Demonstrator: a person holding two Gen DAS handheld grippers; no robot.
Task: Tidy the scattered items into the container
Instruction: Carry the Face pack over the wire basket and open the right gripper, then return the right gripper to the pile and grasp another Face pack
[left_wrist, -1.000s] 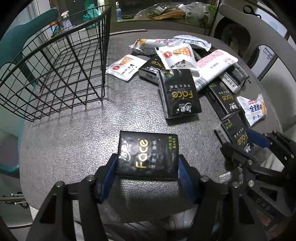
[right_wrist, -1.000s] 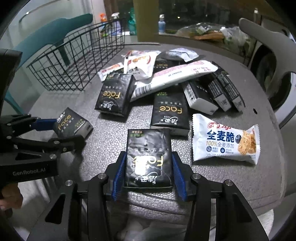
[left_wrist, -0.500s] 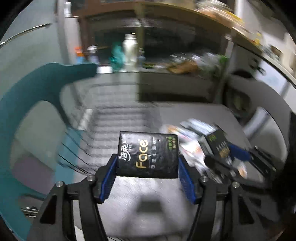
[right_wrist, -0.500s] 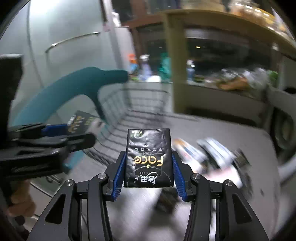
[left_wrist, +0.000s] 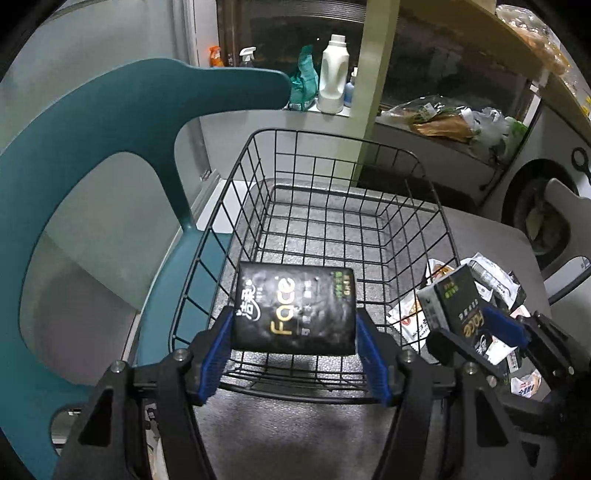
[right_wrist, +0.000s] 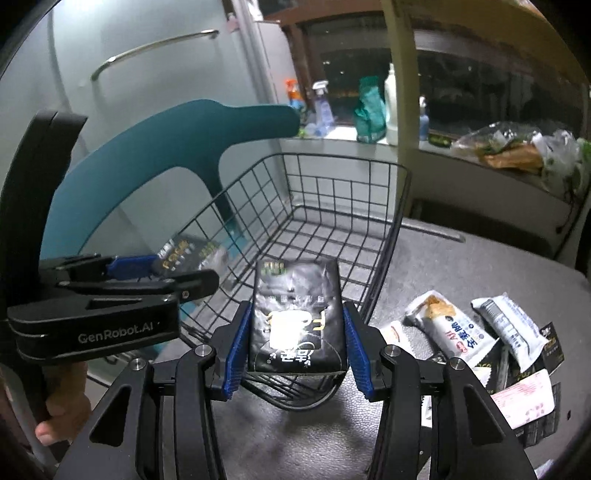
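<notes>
While both hands are raised over the wire basket (left_wrist: 332, 206), I record the following. My left tongs (left_wrist: 293, 343) are clamped on a black "Face" tissue pack (left_wrist: 295, 306), held flat with its long side across the blue pads (left_wrist: 218, 347), which press on both ends. In the left wrist view the pack sits in front of the basket's near wall, above the near rim.

My right tongs (right_wrist: 297, 343) carry a second black tissue pack (right_wrist: 297, 317), lengthwise between the pads, its print upside down to the camera and partly washed out by glare. These jaws are opening at this moment; the pack is between them, and from the right wrist view I cannot tell for certain whether the pads have let go of its sides. This pack is seen over the basket's near right corner.

The basket stands on the grey textured bench (right_wrist: 461, 266) and shows no items on its floor in either view. A teal chair (left_wrist: 92, 155) stands just beside its left side.

The remaining scattered items (right_wrist: 480, 339) lie in a heap on the bench to the right of the basket: white snack packets and further black packs, several overlapping. A person's hand (right_wrist: 59, 398) grips the left handle, seen at the lower left edge of the right wrist view.

Behind the bench, a ledge carries a white bottle (left_wrist: 332, 74) and spray bottles.
</notes>
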